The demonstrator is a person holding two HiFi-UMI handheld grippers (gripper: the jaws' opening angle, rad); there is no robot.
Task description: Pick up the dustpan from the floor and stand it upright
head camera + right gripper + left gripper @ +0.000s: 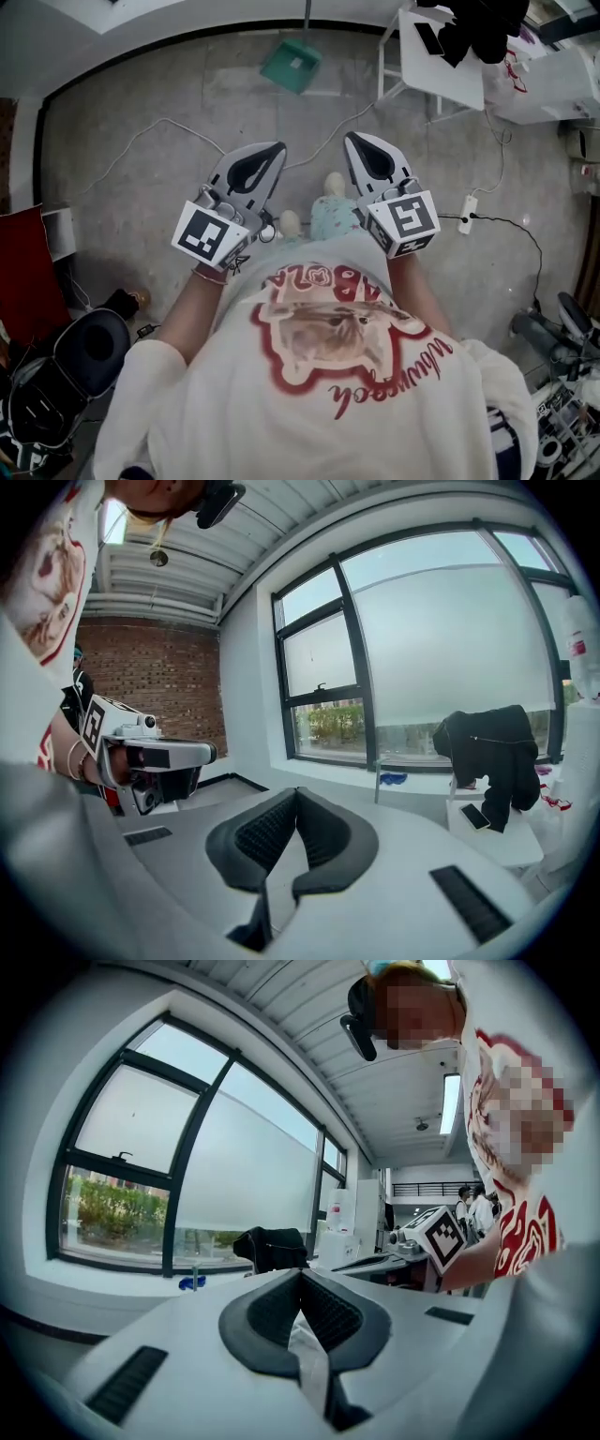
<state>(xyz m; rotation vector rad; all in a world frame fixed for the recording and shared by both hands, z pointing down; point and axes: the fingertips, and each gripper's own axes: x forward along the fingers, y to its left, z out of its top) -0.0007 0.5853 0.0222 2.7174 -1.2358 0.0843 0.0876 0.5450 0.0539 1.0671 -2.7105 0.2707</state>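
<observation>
In the head view the green dustpan [292, 64] lies on the grey floor near the far wall, its thin handle running away toward the wall. Both grippers are held side by side at waist height in front of the person, well short of the dustpan. My left gripper [273, 150] has its jaws together with nothing between them; the left gripper view [300, 1275] shows the same. My right gripper [355, 141] is likewise shut and empty, as its own view [296, 792] confirms. Each gripper view looks out level at windows, with no dustpan that I can make out.
A white table [441, 70] with a black garment [480, 28] and a phone stands at the far right. Cables cross the floor and a power strip [466, 214] lies to the right. A black seat [89, 347] and clutter fill the near left; more gear sits at the near right.
</observation>
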